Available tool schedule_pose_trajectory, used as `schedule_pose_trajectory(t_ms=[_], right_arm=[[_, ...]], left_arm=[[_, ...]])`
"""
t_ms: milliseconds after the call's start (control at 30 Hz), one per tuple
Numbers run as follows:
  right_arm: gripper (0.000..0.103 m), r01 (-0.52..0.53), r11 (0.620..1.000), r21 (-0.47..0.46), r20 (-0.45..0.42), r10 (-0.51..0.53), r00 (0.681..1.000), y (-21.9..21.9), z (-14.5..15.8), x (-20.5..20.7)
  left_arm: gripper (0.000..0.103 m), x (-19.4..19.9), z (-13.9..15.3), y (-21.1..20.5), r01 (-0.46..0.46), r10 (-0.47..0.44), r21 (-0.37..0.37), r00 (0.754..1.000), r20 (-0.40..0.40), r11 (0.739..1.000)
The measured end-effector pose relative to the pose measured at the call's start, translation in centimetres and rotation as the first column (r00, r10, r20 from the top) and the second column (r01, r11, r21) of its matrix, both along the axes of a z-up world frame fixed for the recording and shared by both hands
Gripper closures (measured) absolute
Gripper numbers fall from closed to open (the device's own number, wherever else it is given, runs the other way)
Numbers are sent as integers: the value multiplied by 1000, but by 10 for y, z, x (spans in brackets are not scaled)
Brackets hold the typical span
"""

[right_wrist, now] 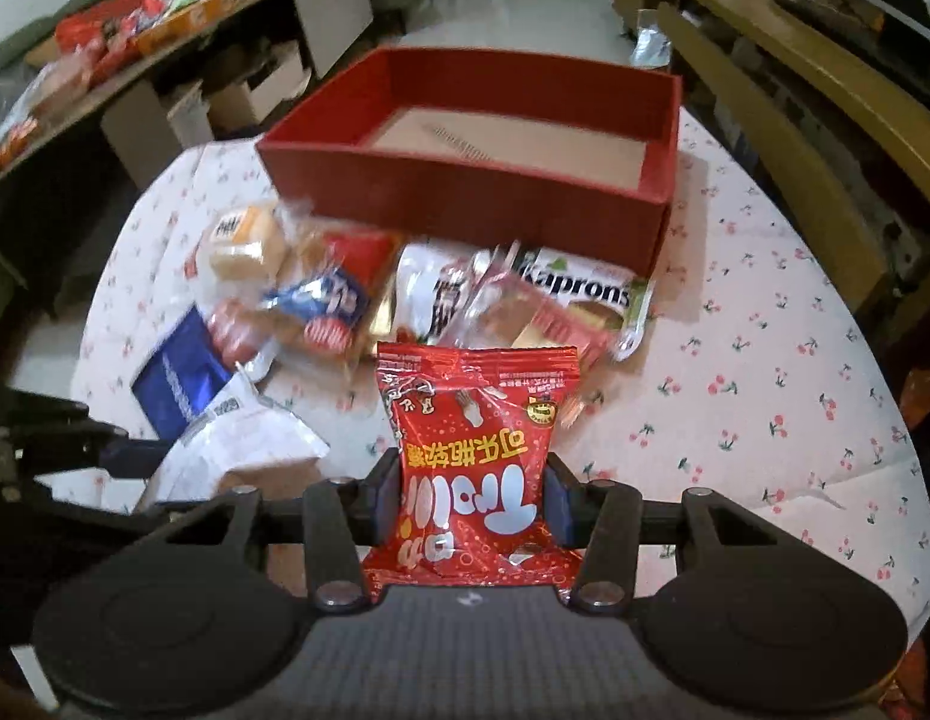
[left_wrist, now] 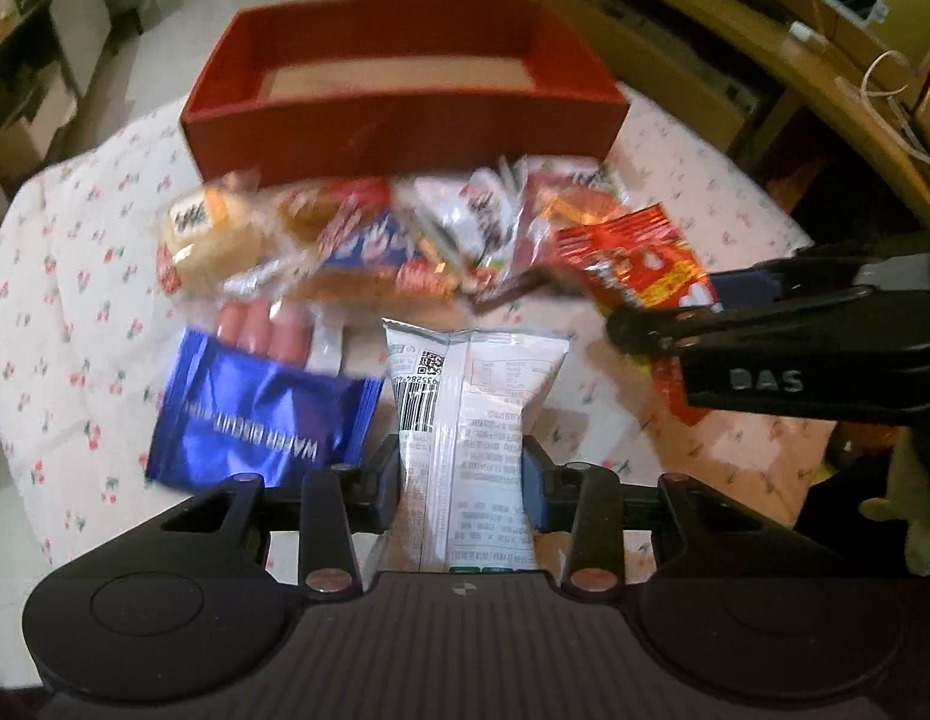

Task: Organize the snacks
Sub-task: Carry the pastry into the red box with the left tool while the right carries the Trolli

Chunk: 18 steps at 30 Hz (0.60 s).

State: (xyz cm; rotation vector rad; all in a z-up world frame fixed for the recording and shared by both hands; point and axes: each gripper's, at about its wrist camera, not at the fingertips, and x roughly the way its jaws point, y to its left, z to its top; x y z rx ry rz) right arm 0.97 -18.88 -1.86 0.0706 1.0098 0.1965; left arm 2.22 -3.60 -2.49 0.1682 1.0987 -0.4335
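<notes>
My left gripper (left_wrist: pixel 462 480) is shut on a white snack packet (left_wrist: pixel 474 396) and holds it above the table. My right gripper (right_wrist: pixel 471 498) is shut on a red candy packet (right_wrist: pixel 474 450); both also show in the left wrist view, the gripper (left_wrist: pixel 645 330) at the right with the red packet (left_wrist: pixel 639 264). The left gripper (right_wrist: pixel 123 450) and white packet (right_wrist: pixel 243 456) show at the left of the right wrist view. A pile of snacks (left_wrist: pixel 357 240) (right_wrist: pixel 405 294) lies in front of an empty red box (left_wrist: pixel 405 84) (right_wrist: pixel 465 180). A blue wafer packet (left_wrist: pixel 261 414) lies near me.
The round table (right_wrist: pixel 765 360) has a white cloth with cherry print. Wooden chairs (right_wrist: pixel 795 90) stand at the right. A side table with more snack packets (right_wrist: pixel 105 42) is at the far left. Cardboard boxes (right_wrist: pixel 249 90) sit on the floor.
</notes>
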Motion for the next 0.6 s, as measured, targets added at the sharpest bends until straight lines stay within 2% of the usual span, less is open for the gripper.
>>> schedule_pose_trajectory(t_ms=[233, 600], right_arm=[[54, 44, 998, 39, 44, -46, 998, -5, 14, 23], [54, 114, 991, 76, 98, -121, 988, -12, 30, 98]], left_arm=[[56, 29, 20, -7, -3, 5, -27, 997, 72, 1000], [57, 116, 36, -17, -75, 82, -55, 988, 132, 996]])
